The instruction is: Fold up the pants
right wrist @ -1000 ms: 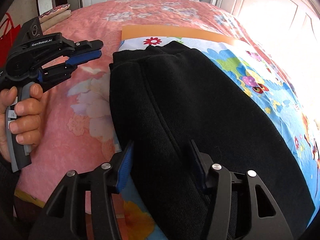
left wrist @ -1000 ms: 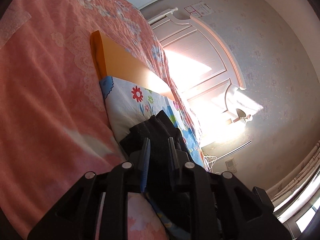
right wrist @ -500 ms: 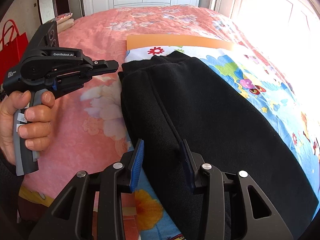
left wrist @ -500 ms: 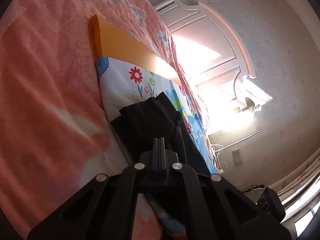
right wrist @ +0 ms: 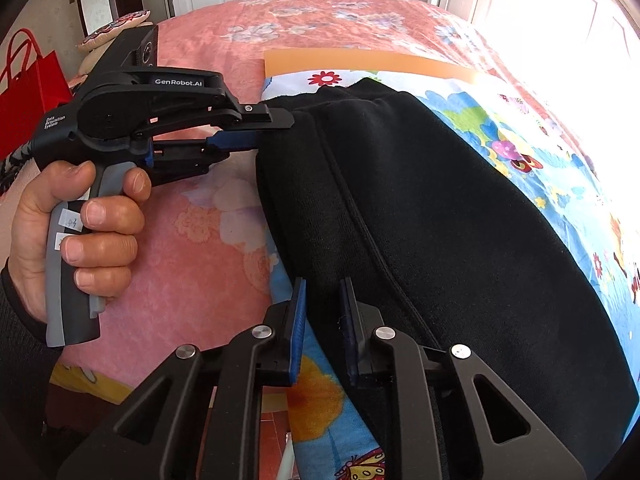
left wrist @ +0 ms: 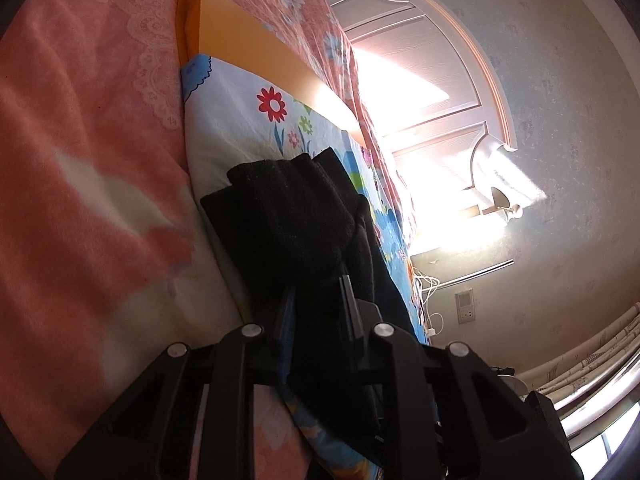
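the black pants (right wrist: 420,208) lie on the flowered cloth (right wrist: 520,132) over the pink bed (right wrist: 180,240); their far end is cut off at the frame edge. nearest, the right gripper (right wrist: 322,312) pinches the pants' near edge, narrower than half a second ago. beyond it, the left hand (right wrist: 84,232) holds the left gripper (right wrist: 276,130) level, now parted around the waistband corner, having been shut.

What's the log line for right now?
step: fold pants | left gripper: astride waist corner | right gripper: astride near edge | grip: unclear | pants on flowery cloth
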Demonstrator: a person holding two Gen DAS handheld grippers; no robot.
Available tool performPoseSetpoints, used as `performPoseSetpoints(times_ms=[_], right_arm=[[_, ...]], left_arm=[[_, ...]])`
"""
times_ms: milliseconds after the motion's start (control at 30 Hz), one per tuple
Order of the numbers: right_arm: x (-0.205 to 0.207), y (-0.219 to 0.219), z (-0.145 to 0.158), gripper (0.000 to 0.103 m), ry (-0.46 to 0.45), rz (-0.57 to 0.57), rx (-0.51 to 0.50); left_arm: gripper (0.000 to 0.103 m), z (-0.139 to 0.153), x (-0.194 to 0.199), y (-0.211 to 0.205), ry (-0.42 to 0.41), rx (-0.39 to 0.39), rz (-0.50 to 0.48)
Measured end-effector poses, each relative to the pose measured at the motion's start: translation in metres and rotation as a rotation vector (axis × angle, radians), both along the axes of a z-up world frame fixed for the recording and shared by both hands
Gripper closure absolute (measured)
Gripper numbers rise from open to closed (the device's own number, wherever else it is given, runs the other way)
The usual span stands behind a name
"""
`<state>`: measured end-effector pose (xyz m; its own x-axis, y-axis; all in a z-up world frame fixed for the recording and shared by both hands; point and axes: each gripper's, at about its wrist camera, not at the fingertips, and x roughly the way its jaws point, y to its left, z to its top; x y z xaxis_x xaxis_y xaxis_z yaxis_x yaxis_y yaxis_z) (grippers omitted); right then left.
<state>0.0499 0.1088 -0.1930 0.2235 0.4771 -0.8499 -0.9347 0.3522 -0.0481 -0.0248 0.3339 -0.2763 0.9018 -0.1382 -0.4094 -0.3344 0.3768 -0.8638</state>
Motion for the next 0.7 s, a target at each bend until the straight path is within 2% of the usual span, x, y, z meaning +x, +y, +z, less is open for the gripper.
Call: performPoseSetpoints(times_ms=[167,267,300,333,400,467,533,633,700], right_arm=[[0.003,-0.002,0.005,0.085,0.005,-0.016,0.007],[0.002,-0.004,0.012,0.081,-0.013,-0.035,0.019],[0.002,-0.005,0.016,0.072,-0.023,-0.038,0.033],[0.003,-0.008,0.021,0.051,-0.039,-0.045,0.056],[0.006,-0.015,0.034,0.026,-0.074,-0.072,0.117],[0.017,-0.024,0.043,0.024,-0.047,-0.104,0.175],[0.037,-0.033,0.044,0.016,-0.022,-0.194,0.2],[0.06,-0.038,0.024,0.016,-0.019,-0.285,0.116],[0.067,-0.038,0.005,0.017,-0.035,-0.305,0.017]], left_arm=[[0.089,0.011,-0.007,-0.004,0.004,0.023,0.02],[0.089,0.016,-0.012,-0.006,0.006,0.04,0.026],[0.089,0.017,-0.012,-0.007,0.005,0.044,0.028],[0.089,0.017,-0.013,-0.007,0.005,0.047,0.029],[0.089,0.016,-0.013,-0.007,0.011,0.041,0.033],[0.089,0.011,-0.013,-0.006,0.016,0.029,0.037],[0.089,0.008,-0.014,-0.006,0.017,0.027,0.039],[0.089,0.009,-0.016,-0.007,0.024,0.036,0.045],[0.087,0.017,-0.016,-0.011,0.046,0.08,0.054]])
